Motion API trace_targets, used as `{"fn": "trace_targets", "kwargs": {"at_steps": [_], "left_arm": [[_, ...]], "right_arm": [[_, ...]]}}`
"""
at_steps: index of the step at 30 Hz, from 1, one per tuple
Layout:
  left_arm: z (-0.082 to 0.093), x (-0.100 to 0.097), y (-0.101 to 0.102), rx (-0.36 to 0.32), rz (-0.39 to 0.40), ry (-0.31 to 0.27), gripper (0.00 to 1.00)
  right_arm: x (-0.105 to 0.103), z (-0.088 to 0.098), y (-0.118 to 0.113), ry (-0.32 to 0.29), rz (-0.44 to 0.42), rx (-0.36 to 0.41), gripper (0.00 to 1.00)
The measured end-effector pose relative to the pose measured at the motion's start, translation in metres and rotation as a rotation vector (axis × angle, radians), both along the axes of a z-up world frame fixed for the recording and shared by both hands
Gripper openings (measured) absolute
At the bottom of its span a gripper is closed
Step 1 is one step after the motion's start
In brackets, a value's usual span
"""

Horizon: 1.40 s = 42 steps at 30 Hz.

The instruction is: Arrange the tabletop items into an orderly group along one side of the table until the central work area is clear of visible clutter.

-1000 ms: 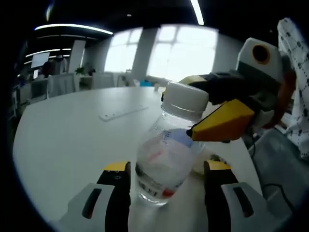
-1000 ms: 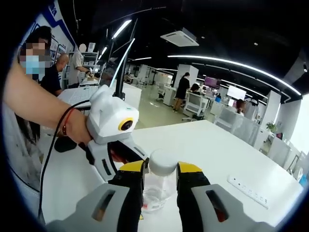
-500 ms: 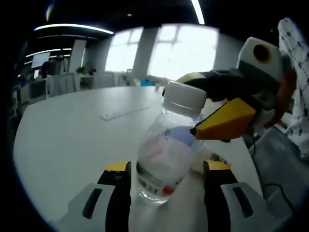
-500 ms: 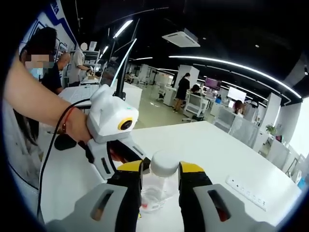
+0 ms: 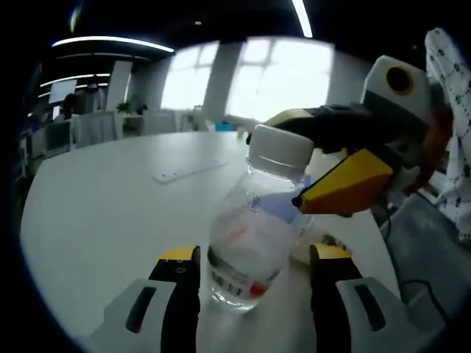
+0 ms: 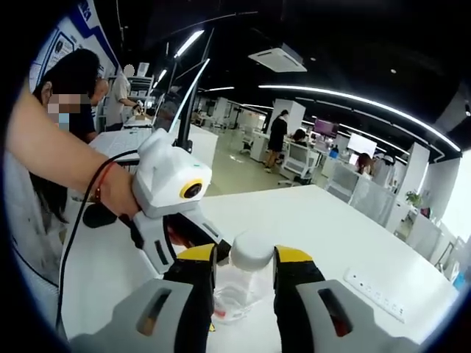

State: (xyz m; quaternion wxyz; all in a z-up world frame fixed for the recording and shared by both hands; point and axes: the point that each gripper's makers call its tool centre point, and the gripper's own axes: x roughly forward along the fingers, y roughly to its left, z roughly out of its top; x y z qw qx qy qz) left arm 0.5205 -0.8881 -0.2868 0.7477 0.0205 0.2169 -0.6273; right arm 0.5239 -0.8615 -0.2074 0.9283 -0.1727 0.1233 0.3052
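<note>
A clear plastic bottle (image 5: 254,235) with a white cap (image 5: 278,149) leans to the right, its base on the white table (image 5: 103,213). My right gripper (image 5: 283,162) reaches in from the right, its yellow jaws on either side of the bottle's neck and cap. In the right gripper view the cap (image 6: 252,248) sits between my right gripper (image 6: 245,254) jaws, against the right one. My left gripper (image 5: 255,254) is open, its jaws flanking the bottle's base without touching it. The left gripper's white body (image 6: 173,184) is beyond the bottle.
A white power strip (image 5: 188,171) lies further out on the table, also visible as the power strip (image 6: 375,293). A small yellowish object (image 5: 325,243) lies behind the bottle. A black cable (image 6: 88,220) trails from the hand (image 6: 114,195) holding the left gripper. Desks and people fill the background.
The gap between my right jaws has widened slightly around the cap. The bottle has barely shifted and still leans. My left gripper has stayed put.
</note>
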Motion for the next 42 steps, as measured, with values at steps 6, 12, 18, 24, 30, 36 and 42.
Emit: {"fn": "trace_targets", "kwargs": {"at_steps": [6,12,18,24,30,36,42], "left_arm": [[-0.0001,0.0009,-0.0009,-0.001,-0.001,0.001,0.56],[-0.0002,0.0025,-0.0006,0.001,0.0,0.001,0.55],[0.0009,0.0042,-0.0002,-0.002,0.006,0.006,0.57],[0.0015,0.0048,0.0004,-0.001,0.008,0.008,0.57],[0.0022,0.0045,0.0014,0.0,0.01,0.008,0.58],[0.0048,0.003,0.0021,0.002,0.014,0.009,0.6],[0.0076,0.0025,0.0029,0.008,0.019,0.006,0.61]], "right_arm": [[0.0018,-0.0008,-0.0016,0.005,-0.006,0.004,0.27],[0.0032,0.0001,-0.0028,0.007,-0.005,0.008,0.25],[0.0033,0.0007,-0.0017,0.006,-0.001,0.014,0.26],[0.0034,-0.0009,-0.0008,0.013,0.006,0.017,0.32],[0.0036,-0.0017,-0.0032,0.018,0.001,0.019,0.37],[0.0031,0.0006,-0.0048,0.017,-0.001,0.029,0.42],[0.0031,0.0032,-0.0075,0.017,-0.003,0.036,0.44]]}}
